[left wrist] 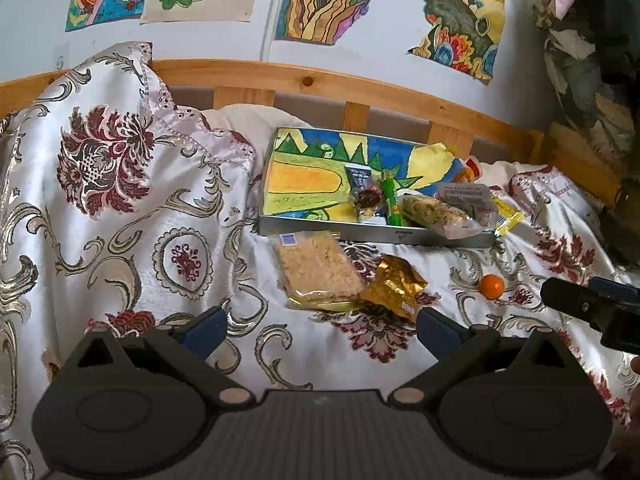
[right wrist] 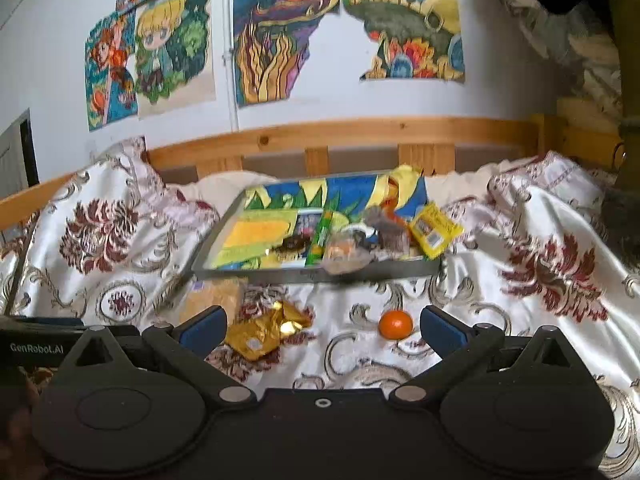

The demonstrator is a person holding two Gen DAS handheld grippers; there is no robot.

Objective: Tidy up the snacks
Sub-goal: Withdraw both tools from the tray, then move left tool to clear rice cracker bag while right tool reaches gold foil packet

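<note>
**Gathering the last loose snacks into the tray**

Clearing the bedspread looks like the step in hand: three snacks lie outside the metal tray, which already holds a heap of packets at its right end. From the left wrist view, the clear-wrapped rice cracker pack sits at about twelve o'clock from the left gripper, just in front of the tray's near wall. The gold foil packet touches that pack's right corner, at about one o'clock. The small orange lies further out, near two o'clock.

To do this well, I would take the cracker pack by one long edge rather than flat from above, since the soft cloth gives under pressure and the wrapper may slide. Lifting it first also frees the foil packet. The empty left half of the tray is the sensible landing place.

In the right wrist view, the orange rests at about one o'clock from the right gripper, inside the span of its fingers; being round, it could roll on the satin if nudged.

Both pairs of jaws stand spread wide, holding nothing and touching nothing.
</note>
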